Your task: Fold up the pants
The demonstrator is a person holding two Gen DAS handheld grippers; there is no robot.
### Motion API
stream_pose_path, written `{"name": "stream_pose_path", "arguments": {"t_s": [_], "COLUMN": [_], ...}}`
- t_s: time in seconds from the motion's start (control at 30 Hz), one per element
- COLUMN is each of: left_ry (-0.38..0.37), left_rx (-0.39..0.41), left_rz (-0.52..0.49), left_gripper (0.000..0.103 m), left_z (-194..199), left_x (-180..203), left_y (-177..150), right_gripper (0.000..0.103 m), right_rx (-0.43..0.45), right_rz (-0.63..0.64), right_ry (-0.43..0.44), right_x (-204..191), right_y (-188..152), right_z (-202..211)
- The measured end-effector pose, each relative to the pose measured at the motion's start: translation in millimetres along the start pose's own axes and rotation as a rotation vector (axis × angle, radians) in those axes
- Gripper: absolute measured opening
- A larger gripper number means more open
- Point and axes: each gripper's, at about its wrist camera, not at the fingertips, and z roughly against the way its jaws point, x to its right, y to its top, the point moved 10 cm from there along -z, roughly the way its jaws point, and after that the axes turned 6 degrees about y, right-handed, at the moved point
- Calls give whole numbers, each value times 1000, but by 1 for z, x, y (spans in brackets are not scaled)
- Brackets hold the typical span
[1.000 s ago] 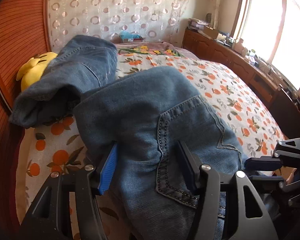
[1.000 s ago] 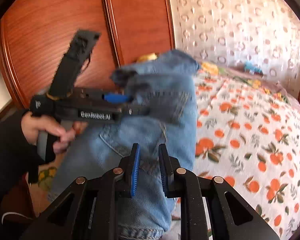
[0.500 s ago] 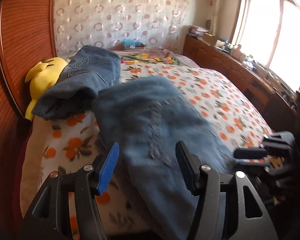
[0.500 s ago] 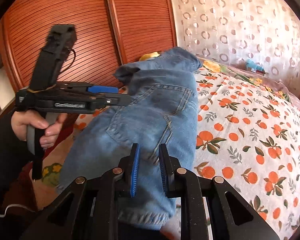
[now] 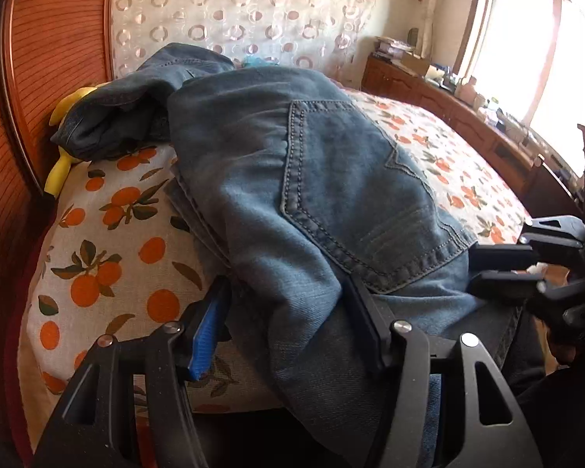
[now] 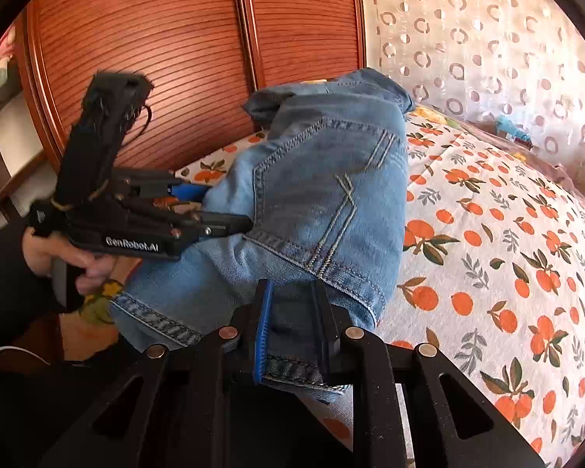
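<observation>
Blue jeans [image 5: 331,179] lie folded on the orange-print bed, back pocket up, with one bunched end toward the headboard. My left gripper [image 5: 284,312] stands open, and a thick fold of denim lies between its blue and black pads. In the right wrist view the left gripper [image 6: 222,206], held in a hand, straddles the left edge of the jeans [image 6: 323,195]. My right gripper [image 6: 292,312] is shut on the near denim edge by the hem. It also shows at the right of the left wrist view as the right gripper [image 5: 474,269], against the cloth.
The bed sheet [image 6: 487,273] stretches away to the right. A yellow plush toy [image 5: 64,156] sits behind the jeans against the ribbed wooden panel [image 6: 156,58]. A low wooden cabinet [image 5: 468,117] with clutter runs under the bright window at the right.
The jeans have come down from a raised bundle to lie on the bed. My left gripper pulled back, then moved in around the fold. The right grip stays shut.
</observation>
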Motion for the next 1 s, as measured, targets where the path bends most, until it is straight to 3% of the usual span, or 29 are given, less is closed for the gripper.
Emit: {"name": "stream_pose_path", "arguments": {"t_s": [0.17, 0.4, 0.5, 0.67, 0.77, 0.8, 1.0], "left_ry": [-2, 34, 58, 96, 53, 36, 3], "left_rx": [40, 111, 102, 9, -34, -29, -32], "left_rz": [-7, -40, -29, 60, 116, 133, 165], "left_gripper": [60, 60, 60, 60, 61, 61, 61], "left_z": [20, 25, 8, -30, -45, -47, -52], "left_x": [-4, -20, -36, -69, -74, -74, -76], "left_y": [15, 77, 92, 83, 66, 63, 58], "right_gripper": [20, 20, 20, 21, 32, 40, 58], "right_rx": [21, 20, -17, -37, -37, -39, -77], "right_rz": [89, 80, 51, 30, -11, -15, -104], "right_ry": [-44, -87, -74, -8, 44, 36, 125], "right_x": [10, 61, 77, 86, 95, 101, 122], "right_y": [36, 88, 91, 93, 97, 98, 99], "right_z": [4, -39, -63, -69, -67, -68, -92]}}
